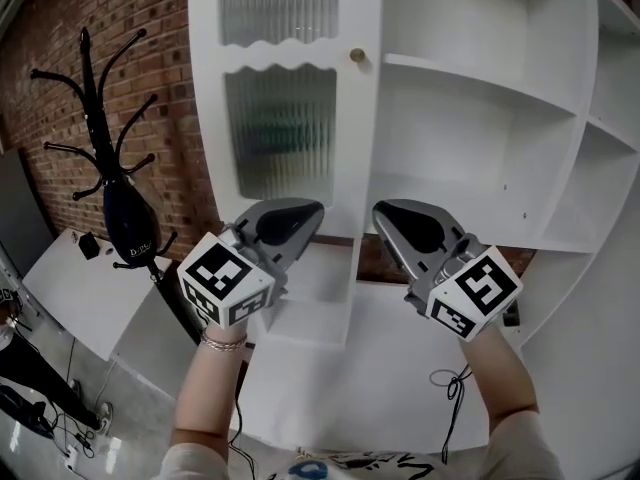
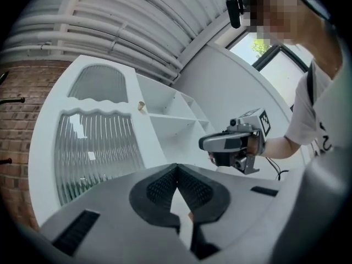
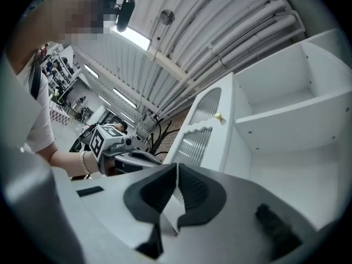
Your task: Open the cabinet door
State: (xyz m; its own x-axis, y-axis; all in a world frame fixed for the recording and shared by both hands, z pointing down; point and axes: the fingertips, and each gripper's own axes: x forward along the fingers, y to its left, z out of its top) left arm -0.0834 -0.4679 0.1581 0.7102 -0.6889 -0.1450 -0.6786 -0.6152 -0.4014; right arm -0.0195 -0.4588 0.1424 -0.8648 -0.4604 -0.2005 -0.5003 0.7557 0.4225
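The left tool [image 1: 310, 214] and right tool [image 1: 386, 214] are closed and empty, side by side. The ribbed-glass cabinet door [image 1: 285, 138] stands beyond the left tool, its knob [image 1: 357, 56] higher up. Open shelves [image 1: 480, 80] face the right tool.

The cabinet door [image 1: 350, 148] is white, with 2 ribbed grey-green glass panels [image 1: 280, 133] and a brass-coloured knob [image 1: 357, 56]; the shelves [image 1: 480, 118] are white too. The brick wall [image 1: 150, 8] is red-brown and the coat stand [image 1: 100, 158] black. The left gripper [image 1: 308, 211] and right gripper [image 1: 388, 211] are grey with black pads [image 2: 159, 187]; their cubes [image 1: 225, 280] are white with black square markers.
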